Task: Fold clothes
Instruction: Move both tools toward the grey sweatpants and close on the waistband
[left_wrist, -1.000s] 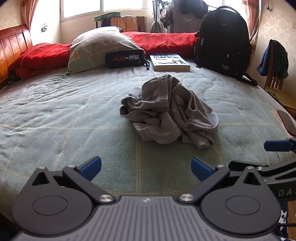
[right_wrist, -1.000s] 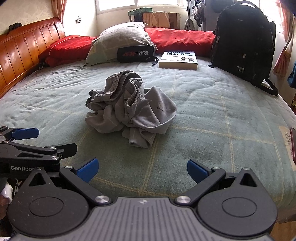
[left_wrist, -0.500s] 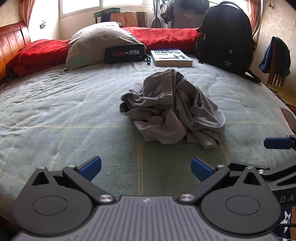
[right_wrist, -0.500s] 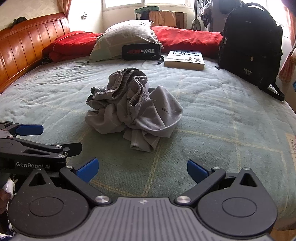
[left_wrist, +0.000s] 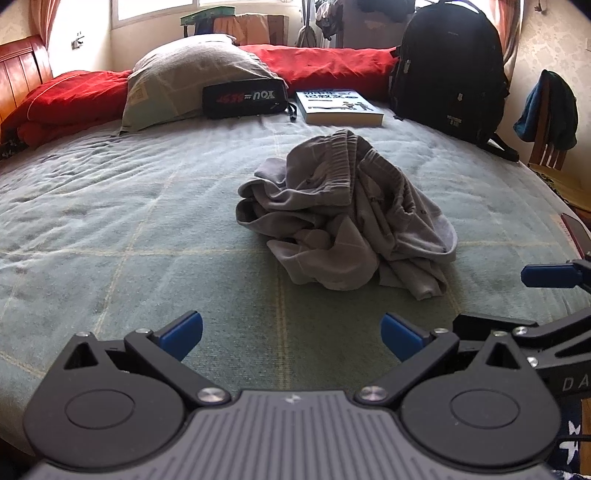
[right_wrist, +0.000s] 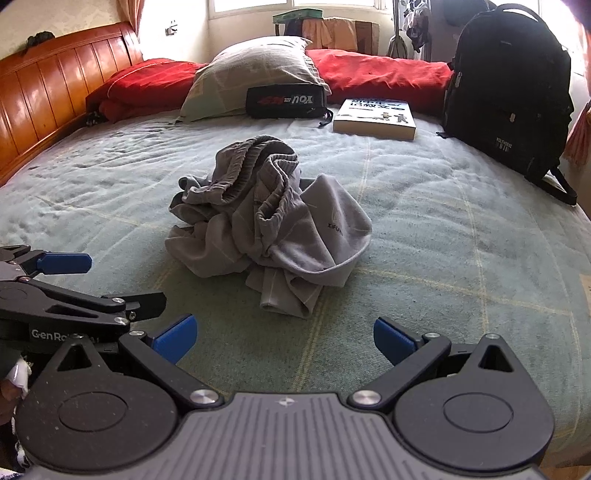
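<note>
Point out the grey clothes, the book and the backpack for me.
Grey clothes (left_wrist: 343, 218): left wrist view, middle of the crumpled heap.
Book (right_wrist: 375, 114): right wrist view, on its front cover.
Backpack (right_wrist: 506, 88): right wrist view, on its front panel.

Daylight entered through the window (left_wrist: 155, 11) behind the bed (left_wrist: 110, 206), which was overexposed to near white. Illumination on the bedding was soft, with faint shadows. Fisheye distortion bent both views, and corners darkened, perhaps from lens vignetting.
</note>
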